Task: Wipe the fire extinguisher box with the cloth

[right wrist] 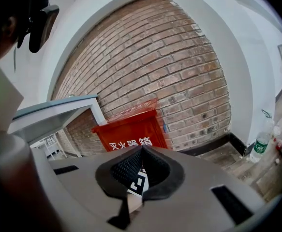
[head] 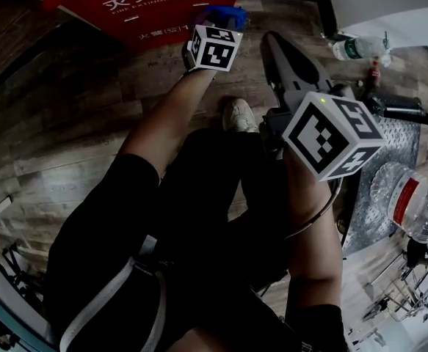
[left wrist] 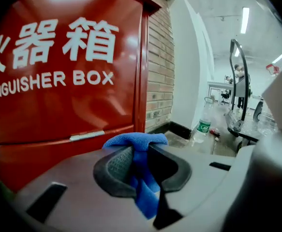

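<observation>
The red fire extinguisher box [head: 147,2] stands against the brick wall, and its white lettering fills the left gripper view [left wrist: 58,81]. My left gripper [left wrist: 140,151] is shut on a blue cloth [left wrist: 141,141] bunched between its pads, held close to the box's lower right front. In the head view the cloth [head: 225,15] shows just beyond that gripper's marker cube [head: 214,46]. My right gripper [head: 272,41] hangs further back and to the right, its jaws shut with nothing between them [right wrist: 141,151]. Over its jaws I see the box [right wrist: 131,129].
A green-labelled water bottle [head: 357,48] stands on the wooden floor by the white wall, right of the box. A metal tread-plate cart [head: 393,156] and a large clear bottle [head: 412,204] sit at the right. The person's shoe [head: 239,116] is below the left gripper.
</observation>
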### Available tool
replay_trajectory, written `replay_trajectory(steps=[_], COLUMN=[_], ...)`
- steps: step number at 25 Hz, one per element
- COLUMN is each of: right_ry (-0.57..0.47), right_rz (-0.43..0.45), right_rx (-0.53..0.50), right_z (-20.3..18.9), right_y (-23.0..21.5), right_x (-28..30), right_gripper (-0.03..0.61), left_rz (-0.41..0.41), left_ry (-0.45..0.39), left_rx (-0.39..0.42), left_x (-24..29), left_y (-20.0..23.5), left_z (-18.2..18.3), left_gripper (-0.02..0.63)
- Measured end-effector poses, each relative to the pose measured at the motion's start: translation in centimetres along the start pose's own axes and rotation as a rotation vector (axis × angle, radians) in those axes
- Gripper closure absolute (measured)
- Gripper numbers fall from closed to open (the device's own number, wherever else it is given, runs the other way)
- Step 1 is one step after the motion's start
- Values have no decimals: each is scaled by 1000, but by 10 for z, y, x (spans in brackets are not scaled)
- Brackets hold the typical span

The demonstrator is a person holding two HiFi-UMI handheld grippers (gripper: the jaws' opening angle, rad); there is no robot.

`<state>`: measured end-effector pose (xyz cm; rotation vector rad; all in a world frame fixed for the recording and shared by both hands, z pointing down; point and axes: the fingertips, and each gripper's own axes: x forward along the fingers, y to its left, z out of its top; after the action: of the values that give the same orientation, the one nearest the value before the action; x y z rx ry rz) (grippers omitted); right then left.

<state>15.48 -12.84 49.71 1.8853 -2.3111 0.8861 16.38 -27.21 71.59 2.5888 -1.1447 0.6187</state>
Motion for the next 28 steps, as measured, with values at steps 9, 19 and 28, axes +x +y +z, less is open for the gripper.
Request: replay_trajectory(steps=[9, 19, 28], right_ry=[55, 30, 56], right_rz=[-21, 63, 150], right_rx=[-74, -44, -80], right_z=[-11, 0, -3], right_y=[-14, 5, 57], right_x=[0, 13, 34], right_gripper=[563, 563, 563], left_rz=[-7, 88, 290], left_ry=[49, -14, 22], left_rx=[-81, -79, -144], left_x=[33, -15, -85], left_y=[-5, 56, 170], left_z=[-47, -43, -77], left_gripper=[543, 543, 543])
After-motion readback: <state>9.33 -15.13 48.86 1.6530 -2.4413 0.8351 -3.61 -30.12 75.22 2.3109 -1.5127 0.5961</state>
